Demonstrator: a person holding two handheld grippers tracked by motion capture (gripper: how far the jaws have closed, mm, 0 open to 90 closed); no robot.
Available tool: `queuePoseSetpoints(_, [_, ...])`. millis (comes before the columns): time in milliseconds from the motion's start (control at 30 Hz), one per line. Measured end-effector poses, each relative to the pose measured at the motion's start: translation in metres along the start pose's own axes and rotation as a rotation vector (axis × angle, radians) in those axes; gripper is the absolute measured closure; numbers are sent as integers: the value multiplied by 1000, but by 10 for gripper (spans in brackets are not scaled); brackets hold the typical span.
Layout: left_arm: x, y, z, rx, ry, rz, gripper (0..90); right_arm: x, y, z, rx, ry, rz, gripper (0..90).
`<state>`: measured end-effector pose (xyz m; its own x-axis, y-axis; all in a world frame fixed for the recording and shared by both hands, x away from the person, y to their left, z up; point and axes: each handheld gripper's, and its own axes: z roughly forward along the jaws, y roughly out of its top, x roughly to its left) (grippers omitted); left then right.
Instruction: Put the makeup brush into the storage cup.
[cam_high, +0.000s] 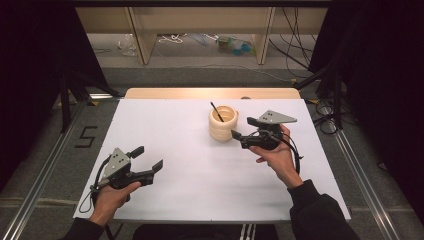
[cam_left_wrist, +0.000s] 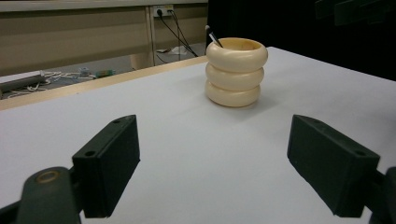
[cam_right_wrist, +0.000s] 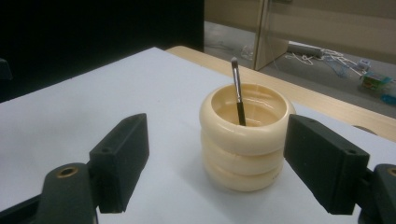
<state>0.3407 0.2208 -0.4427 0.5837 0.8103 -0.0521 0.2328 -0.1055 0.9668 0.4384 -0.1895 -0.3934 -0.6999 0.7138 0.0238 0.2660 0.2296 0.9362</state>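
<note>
At the near left of the white table (cam_high: 200, 190), the left gripper (cam_high: 150, 158) rests in a person's hand with its jaws spread wide and nothing between them. Toward the far middle of the table stands a cream-coloured holder (cam_high: 223, 123), shaped like three stacked rounded rings, smooth and glossy, open at the top. A thin black brush (cam_right_wrist: 238, 95) with a pale tip leans inside it, poking above the rim. Just right of the holder, the right gripper (cam_high: 243, 127) is held with its jaws released, gaping toward the holder's side without touching it.
</note>
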Motion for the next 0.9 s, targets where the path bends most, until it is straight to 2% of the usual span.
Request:
queuePoseSetpoints(167, [0,0,0,-5,-6,-3,170,3,-5,-4,15,-11,-1,199])
queuePoseSetpoints(367, [0,0,0,-5,-3,-9,170,4,-11,-10,20,-6,6,199])
queuePoseSetpoints(633, [0,0,0,-5,-4,-2,170,4,-18,-19,-12,-10,13,199])
queuePoseSetpoints(800, [0,0,0,-5,-5,-1,170,5,-22,-25,2,-10,13,197])
queuePoseSetpoints(900, [0,0,-1,0,0,2,170,7,-24,-26,-16,-9,15,194])
